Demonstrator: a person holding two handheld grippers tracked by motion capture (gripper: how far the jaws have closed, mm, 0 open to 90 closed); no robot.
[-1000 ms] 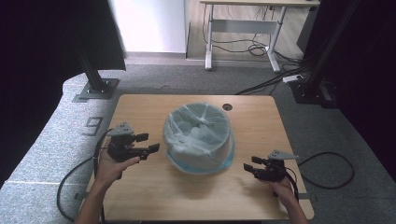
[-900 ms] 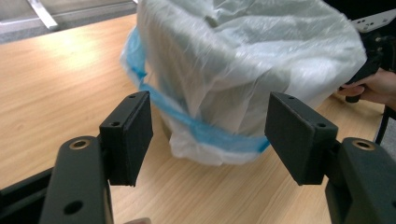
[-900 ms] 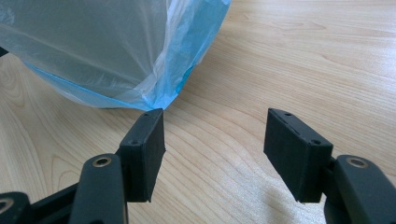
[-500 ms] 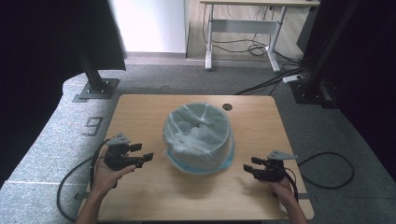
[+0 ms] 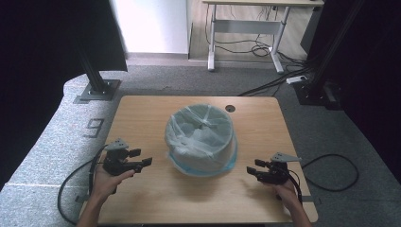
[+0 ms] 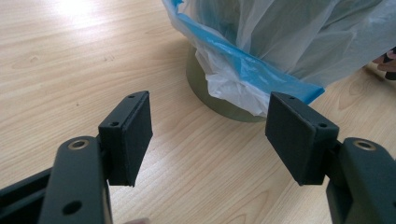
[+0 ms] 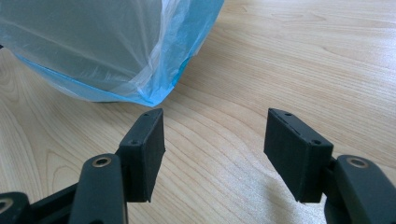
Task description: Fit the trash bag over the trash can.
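A round bin (image 5: 201, 142) lined with a translucent white-and-blue plastic bag (image 5: 203, 125) stands in the middle of the wooden table (image 5: 156, 111). My left gripper (image 5: 143, 158) rests low at the table's left, open and empty, its jaws pointing at the bin. In the left gripper view the bag's blue hem (image 6: 261, 70) hangs over the bin's olive wall (image 6: 205, 88) just beyond the pads. My right gripper (image 5: 251, 166) sits at the right front, open and empty, pointing left toward the bag (image 7: 93, 51), a short way from it.
A small round hole (image 5: 230, 108) lies in the table top behind the bin. Black cables (image 5: 331, 172) trail off both grippers onto the grey floor. A desk frame (image 5: 246, 28) and dark stands are behind the table.
My left hand has come down toward the table top and slightly nearer the front edge. The right hand, bin and bag have kept still.
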